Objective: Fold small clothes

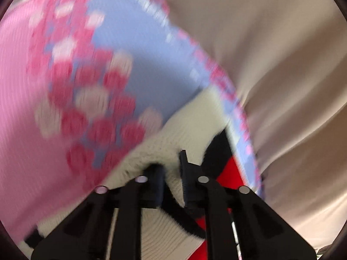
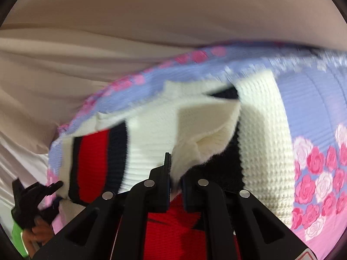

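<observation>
We have one knit sweater [image 2: 264, 130], cream with red and black stripes, lying on one floral mat [image 1: 43, 86] spread over one beige sheet [image 1: 282, 54].

Left tongs [image 1: 171, 169]: narrow, pinched on a cream knit edge near the mat's rim. Right tongs [image 2: 174, 173]: also narrow, clamped on cream-and-black knit near the middle of the garment. In the right wrist view a hand [image 2: 36, 231] shows at lower left behind the left tongs.

Step in hand, we judge: both edges gripped and lifted, a fold in progress. The next move calls for carrying both held edges across together, level, and laying them flat before release.

Count: two tongs, one sweater, one mat, one sheet.
</observation>
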Tool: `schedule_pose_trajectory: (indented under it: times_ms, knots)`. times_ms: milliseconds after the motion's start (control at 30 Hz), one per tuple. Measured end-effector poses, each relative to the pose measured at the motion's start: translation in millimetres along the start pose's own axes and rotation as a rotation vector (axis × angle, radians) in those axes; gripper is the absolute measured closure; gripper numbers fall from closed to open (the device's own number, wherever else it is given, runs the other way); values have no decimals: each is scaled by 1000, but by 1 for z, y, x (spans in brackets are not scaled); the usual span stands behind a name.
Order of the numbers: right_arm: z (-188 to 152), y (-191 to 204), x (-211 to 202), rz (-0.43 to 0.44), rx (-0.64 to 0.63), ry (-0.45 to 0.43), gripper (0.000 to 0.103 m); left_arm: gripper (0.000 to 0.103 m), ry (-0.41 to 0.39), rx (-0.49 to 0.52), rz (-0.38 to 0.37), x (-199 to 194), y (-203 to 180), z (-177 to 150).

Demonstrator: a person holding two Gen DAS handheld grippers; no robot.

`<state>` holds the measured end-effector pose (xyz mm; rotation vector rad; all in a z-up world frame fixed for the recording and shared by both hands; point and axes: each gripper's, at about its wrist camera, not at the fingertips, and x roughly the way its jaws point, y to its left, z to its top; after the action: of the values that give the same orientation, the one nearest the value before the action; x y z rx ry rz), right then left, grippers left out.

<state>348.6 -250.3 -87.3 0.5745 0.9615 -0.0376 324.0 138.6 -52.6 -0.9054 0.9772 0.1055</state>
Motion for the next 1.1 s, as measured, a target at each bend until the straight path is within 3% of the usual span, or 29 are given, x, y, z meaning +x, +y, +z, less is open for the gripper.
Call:
schedule_pose_trajectory:
  times_ms: [100, 167, 200, 267, 333, 467, 567, 600, 733, 900, 1100]
  knots:
    - [9, 22, -32, 96, -31, -95, 94, 93, -70, 25, 13, -16, 8, 14]
    - [6, 34, -44, 138, -74, -149, 94, 93, -40, -10, 56, -5, 29, 14]
    - [3, 34, -39, 123, -86, -137, 94, 93, -20, -28, 75, 4, 37, 13]
    - [-11, 15, 5, 23, -75, 1, 95, 93, 9, -45, 82, 14, 49, 8]
    - [-26, -10, 29, -17, -3, 92, 95, 93, -11, 4, 92, 7, 42, 7]
    - [-28, -13, 5, 38, 19, 10, 95, 92, -19, 92, 150, 15, 26, 3]
    - [-32, -17, 24, -57, -40, 85, 94, 92, -25, 171, 208, 15, 19, -4]
    - [-34, -19, 22, -47, -33, 78, 93, 91, -26, 211, 229, 11, 15, -8]
    - [-40, -13, -11, -89, -43, 24, 72, 89, -26, 356, 278, 2, 4, -21]
    - [-79, -23, -49, -136, -73, 27, 51, 73, -30, 512, 363, -23, -3, -43]
    - [-169, -50, -96, -205, -66, 135, 47, 46, -19, 677, 489, -61, 11, -77]
